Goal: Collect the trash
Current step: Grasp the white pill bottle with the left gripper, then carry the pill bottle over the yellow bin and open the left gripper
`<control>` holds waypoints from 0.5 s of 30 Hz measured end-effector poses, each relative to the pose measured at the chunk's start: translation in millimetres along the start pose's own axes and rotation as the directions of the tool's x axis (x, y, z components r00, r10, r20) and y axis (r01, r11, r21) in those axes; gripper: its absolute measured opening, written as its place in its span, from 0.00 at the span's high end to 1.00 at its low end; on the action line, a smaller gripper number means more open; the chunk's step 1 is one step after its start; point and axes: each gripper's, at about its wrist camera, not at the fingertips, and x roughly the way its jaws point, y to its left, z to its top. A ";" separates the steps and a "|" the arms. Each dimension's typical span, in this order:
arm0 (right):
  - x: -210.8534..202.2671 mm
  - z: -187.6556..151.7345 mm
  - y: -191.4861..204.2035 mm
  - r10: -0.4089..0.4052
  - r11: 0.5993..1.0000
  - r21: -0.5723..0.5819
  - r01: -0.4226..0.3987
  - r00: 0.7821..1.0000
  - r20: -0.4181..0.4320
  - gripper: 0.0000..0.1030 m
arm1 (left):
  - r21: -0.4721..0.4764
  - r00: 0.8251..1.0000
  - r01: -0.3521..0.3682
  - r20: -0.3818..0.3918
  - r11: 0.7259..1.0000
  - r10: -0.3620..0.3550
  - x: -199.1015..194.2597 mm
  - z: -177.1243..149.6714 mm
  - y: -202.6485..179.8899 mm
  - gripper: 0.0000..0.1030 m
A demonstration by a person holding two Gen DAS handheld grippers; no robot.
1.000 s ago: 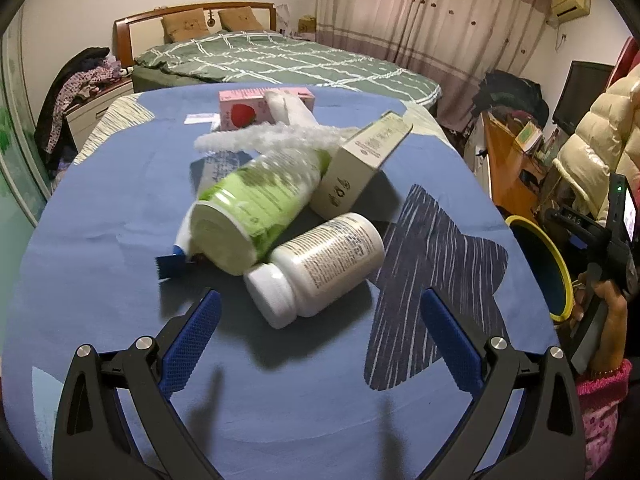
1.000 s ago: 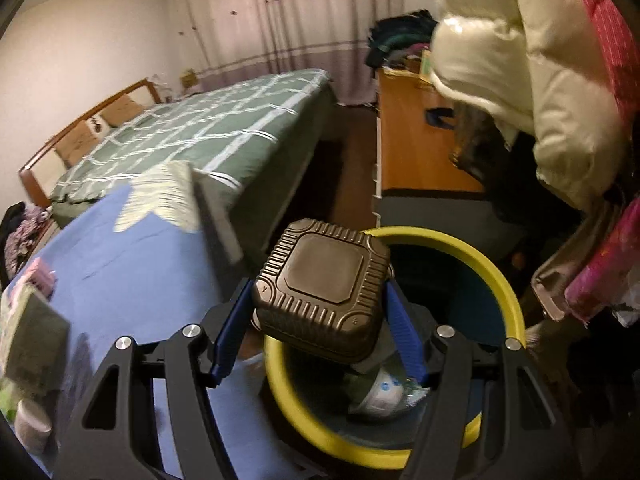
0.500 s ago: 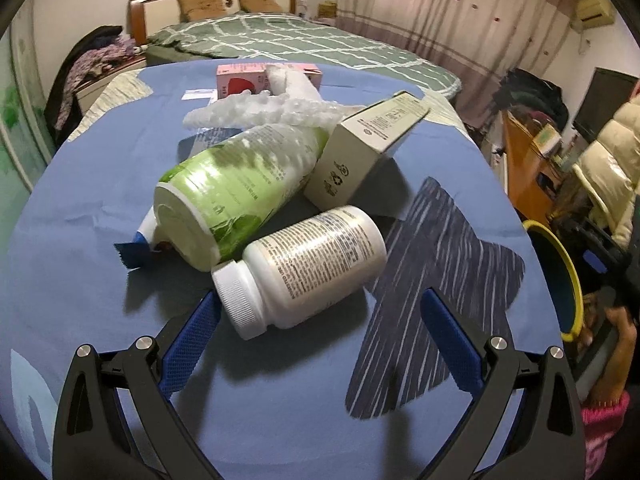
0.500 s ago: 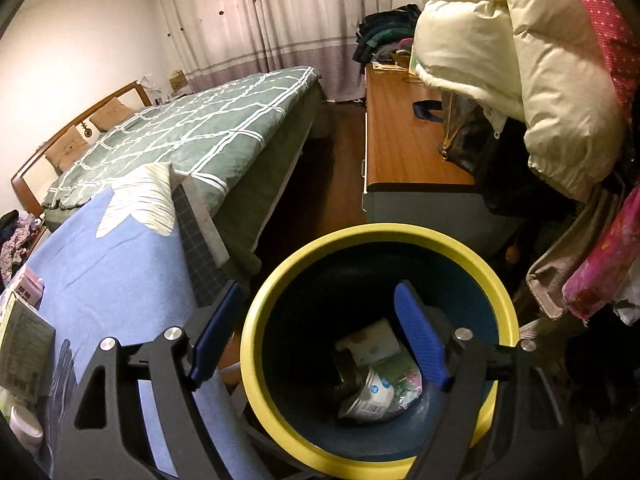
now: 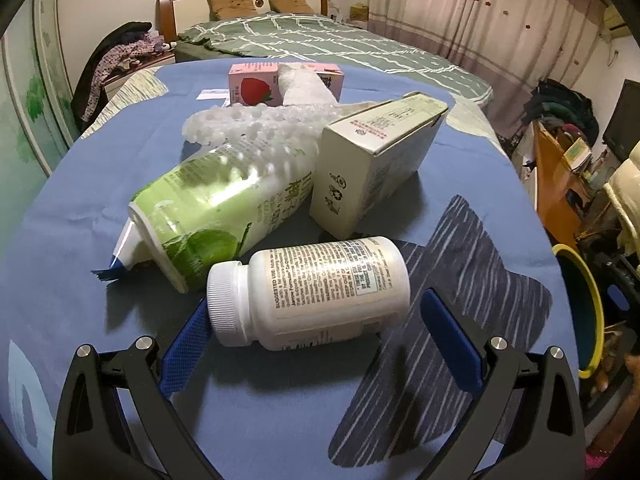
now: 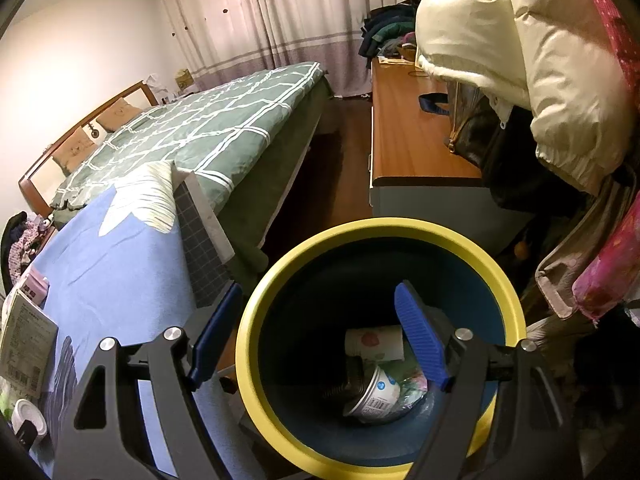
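A white pill bottle (image 5: 310, 290) lies on its side on the blue cloth table (image 5: 72, 184), between the open jaws of my left gripper (image 5: 316, 338). Behind it lie a green bottle (image 5: 224, 204), a cream box (image 5: 376, 156), bubble wrap (image 5: 260, 124) and a pink strawberry carton (image 5: 256, 84). My right gripper (image 6: 318, 338) is open and empty above the yellow-rimmed blue bin (image 6: 256, 336), which holds cups and other trash (image 6: 376, 392).
The bin stands off the table's right edge (image 5: 586, 304). A green-quilted bed (image 6: 208, 128) lies beyond the table, a wooden desk (image 6: 408, 140) and a cream puffer jacket (image 6: 520, 52) stand to the right of the bin.
My right gripper opened and the brown square container it held is gone from the jaws. My left gripper moved forward until its open jaws flank the white pill bottle.
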 end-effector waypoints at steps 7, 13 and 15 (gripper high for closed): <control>0.4 -0.5 -3.1 0.006 1.000 0.005 -0.006 1.000 -0.002 0.28 | 0.030 1.000 -0.005 0.013 1.000 0.004 12.2 2.7 -3.8 0.19; -5.7 -4.4 -4.7 0.014 1.000 -0.010 -0.013 1.000 0.012 0.28 | 0.069 0.999 0.029 0.018 0.997 -0.030 3.9 0.5 -9.3 0.19; -10.6 -7.4 -6.3 0.010 1.000 -0.024 -0.010 1.000 0.018 0.28 | 0.087 0.998 0.051 0.019 0.995 -0.052 -3.8 -0.9 -13.0 0.19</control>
